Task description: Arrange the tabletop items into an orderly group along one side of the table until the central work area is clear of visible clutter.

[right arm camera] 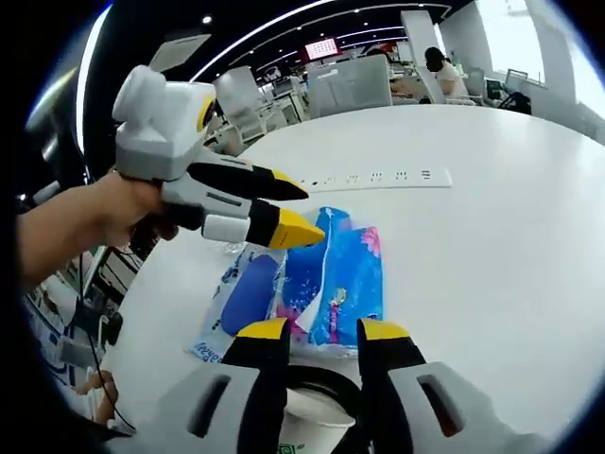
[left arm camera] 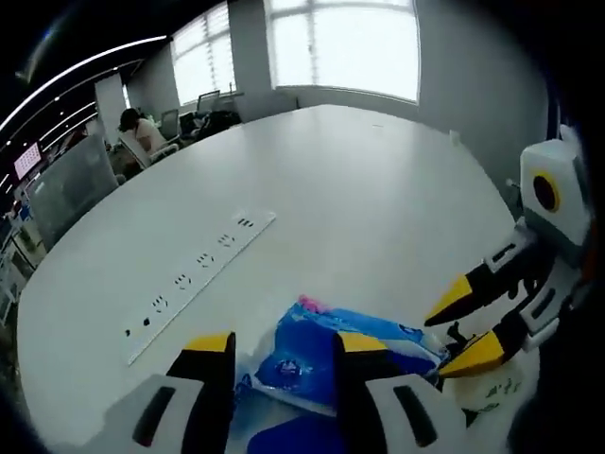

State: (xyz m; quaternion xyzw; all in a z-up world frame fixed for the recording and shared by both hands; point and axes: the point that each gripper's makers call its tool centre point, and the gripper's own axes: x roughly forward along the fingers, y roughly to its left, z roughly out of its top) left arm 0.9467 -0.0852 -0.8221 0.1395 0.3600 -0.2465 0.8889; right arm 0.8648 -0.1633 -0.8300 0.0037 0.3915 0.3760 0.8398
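Note:
A blue tissue pack (left arm camera: 307, 355) (right arm camera: 345, 274) lies on the white table (left arm camera: 378, 189) (right arm camera: 492, 236). Beside it is a flatter blue-and-white pack (right arm camera: 236, 298). My left gripper (left arm camera: 284, 342) (right arm camera: 293, 205), held in a hand, hovers open just over the packs. My right gripper (right arm camera: 322, 329) (left arm camera: 461, 328) is open too, its yellow tips close to the tissue pack's edge. A white paper cup (right arm camera: 307, 407) (left arm camera: 492, 392) with green print stands right under the right gripper's jaws; I cannot tell if they touch it.
A long white power strip (left arm camera: 203, 255) (right arm camera: 378, 177) lies flat on the table beyond the packs. Office chairs, glass partitions (left arm camera: 71, 189) and a seated person (left arm camera: 137, 128) are past the far table edge. Windows (left arm camera: 340, 47) line the back wall.

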